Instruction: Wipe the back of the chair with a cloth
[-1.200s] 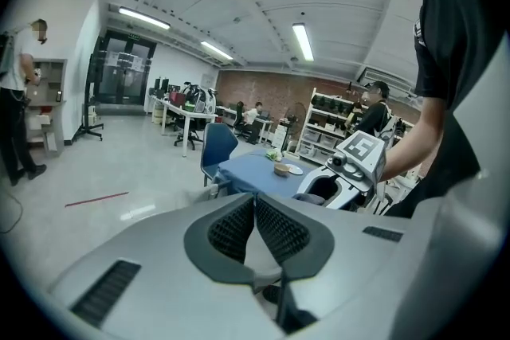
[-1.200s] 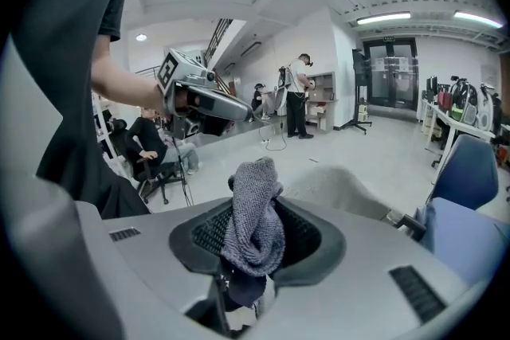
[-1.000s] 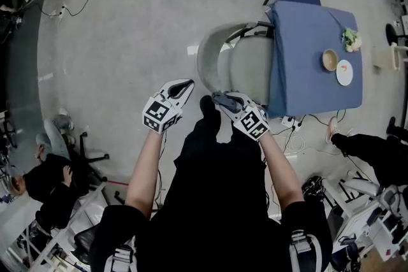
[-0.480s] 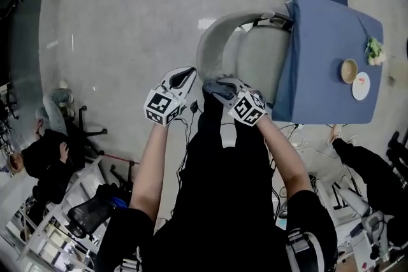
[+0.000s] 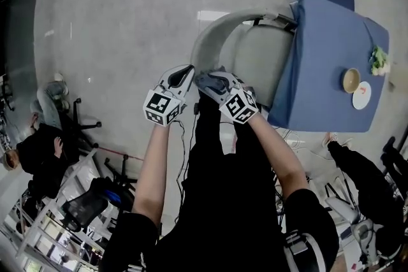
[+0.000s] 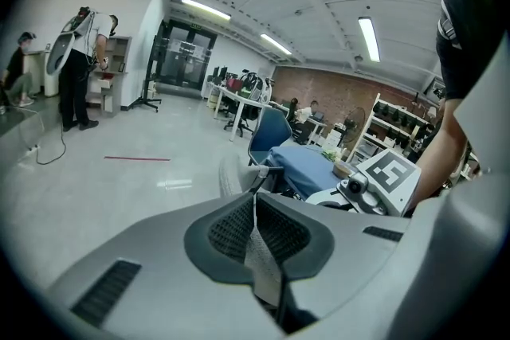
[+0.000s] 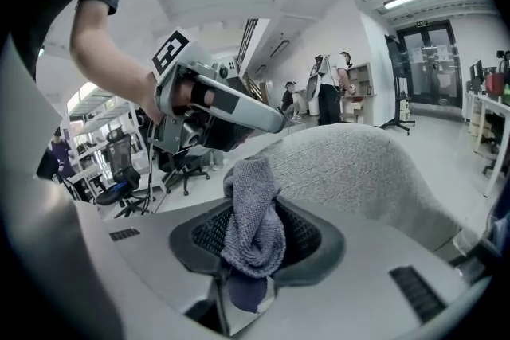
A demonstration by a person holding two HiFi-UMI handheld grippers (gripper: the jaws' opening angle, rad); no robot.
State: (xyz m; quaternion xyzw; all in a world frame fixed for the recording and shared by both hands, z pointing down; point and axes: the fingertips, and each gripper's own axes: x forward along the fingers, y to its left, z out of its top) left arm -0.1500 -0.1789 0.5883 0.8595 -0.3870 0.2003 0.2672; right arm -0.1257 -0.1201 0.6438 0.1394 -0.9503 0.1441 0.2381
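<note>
no words or numbers can be read; the left cube [image 5: 161,106] and right cube [image 5: 239,106] carry only square code patterns

We are in a big open office. We see a wide shiny grey floor [image 6: 96,187], long ceiling lights [image 6: 368,40], glass doors [image 6: 185,56] and a brick wall [image 6: 319,87] far off. There are desks [image 6: 239,98], shelves [image 6: 398,123], rolling office chairs [image 5: 52,102] and a cable [image 6: 48,155] on the floor. People [image 6: 76,68] stand by the wall.
</note>
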